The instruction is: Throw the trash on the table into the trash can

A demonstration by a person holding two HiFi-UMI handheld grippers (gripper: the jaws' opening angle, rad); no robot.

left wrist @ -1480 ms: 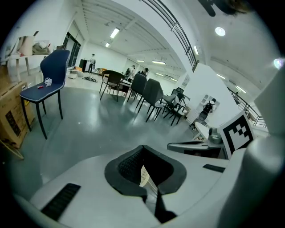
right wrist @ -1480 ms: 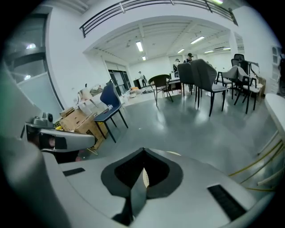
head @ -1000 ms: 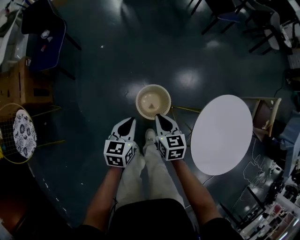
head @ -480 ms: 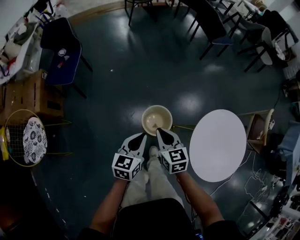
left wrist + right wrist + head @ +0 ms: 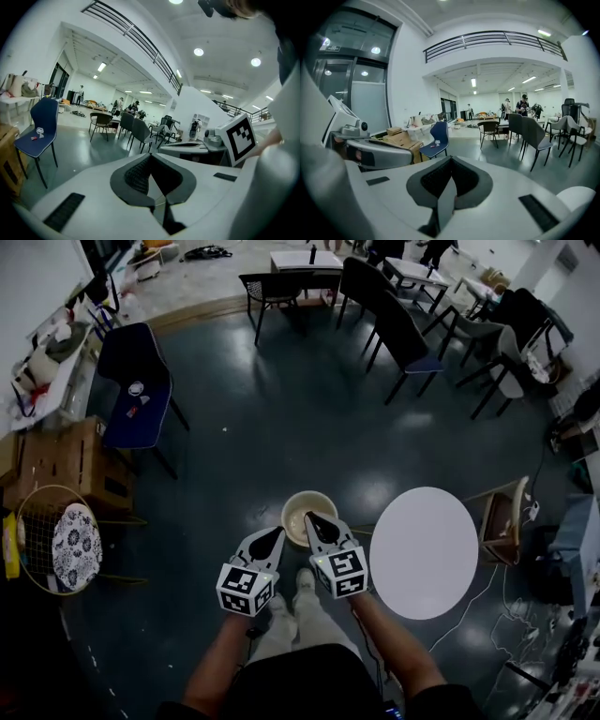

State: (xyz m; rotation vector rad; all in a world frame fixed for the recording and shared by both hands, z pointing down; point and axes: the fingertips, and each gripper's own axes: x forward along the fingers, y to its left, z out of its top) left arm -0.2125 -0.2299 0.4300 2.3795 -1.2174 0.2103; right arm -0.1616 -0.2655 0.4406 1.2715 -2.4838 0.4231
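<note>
Nearest the person, the left hand-held gripper (image 5: pixel 271 533) and the right hand-held gripper (image 5: pixel 310 518) are held side by side just short of the trash can (image 5: pixel 309 493). Each has its jaws pressed together with nothing between them, which its own view confirms ( (image 5: pixel 151 157), (image 5: pixel 450 160)). They are smooth white plastic shells with dark ribbed pads. The trash can is a round, cream, open-topped tub standing on the glossy dark floor (image 5: pixel 281 418), just ahead of the person's feet. What lies inside it cannot be made out. Just to the right of the trash can stands the bench (image 5: pixel 422 554), a round, matt white top that looks bare, with no trash showing on it. So the throwing-away step seems done, or no piece is in hand. The next move would call for a check of the bench top for leftovers before any further reach. To the left of the trash can sit a wire basket (image 5: pixel 28 512) and cardboard boxes (image 5: pixel 56 460). Beyond it stand a blue padded chair (image 5: pixel 136 399) and several dark chairs (image 5: pixel 394 324).
</note>
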